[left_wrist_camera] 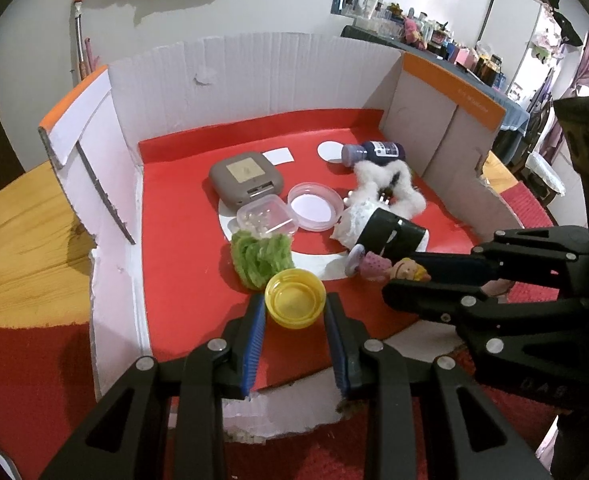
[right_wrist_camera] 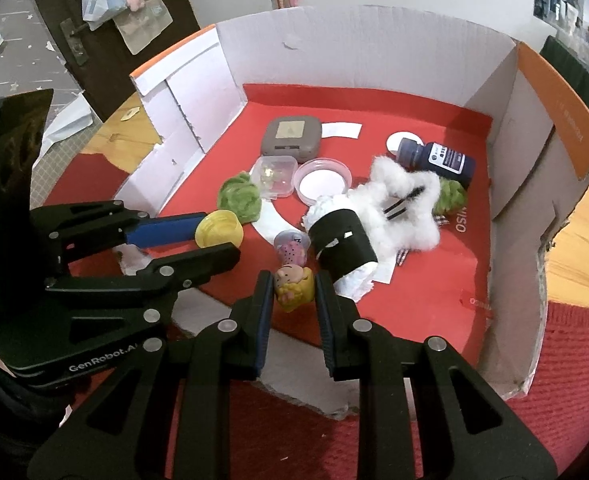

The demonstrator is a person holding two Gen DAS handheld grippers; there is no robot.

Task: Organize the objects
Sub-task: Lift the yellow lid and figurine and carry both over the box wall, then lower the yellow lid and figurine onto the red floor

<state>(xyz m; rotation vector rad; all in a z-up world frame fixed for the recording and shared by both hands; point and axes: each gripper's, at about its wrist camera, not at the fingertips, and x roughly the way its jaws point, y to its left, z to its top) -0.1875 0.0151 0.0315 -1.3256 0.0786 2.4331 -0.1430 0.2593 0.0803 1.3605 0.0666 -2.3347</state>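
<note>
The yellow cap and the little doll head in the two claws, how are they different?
The yellow cap is a plain, hollow round lid, open side up; the doll head is a solid painted figure with yellow hair. The cap sits in the left gripper, the doll head in the right gripper. Both are small and squeezed between shut jaws.
</note>
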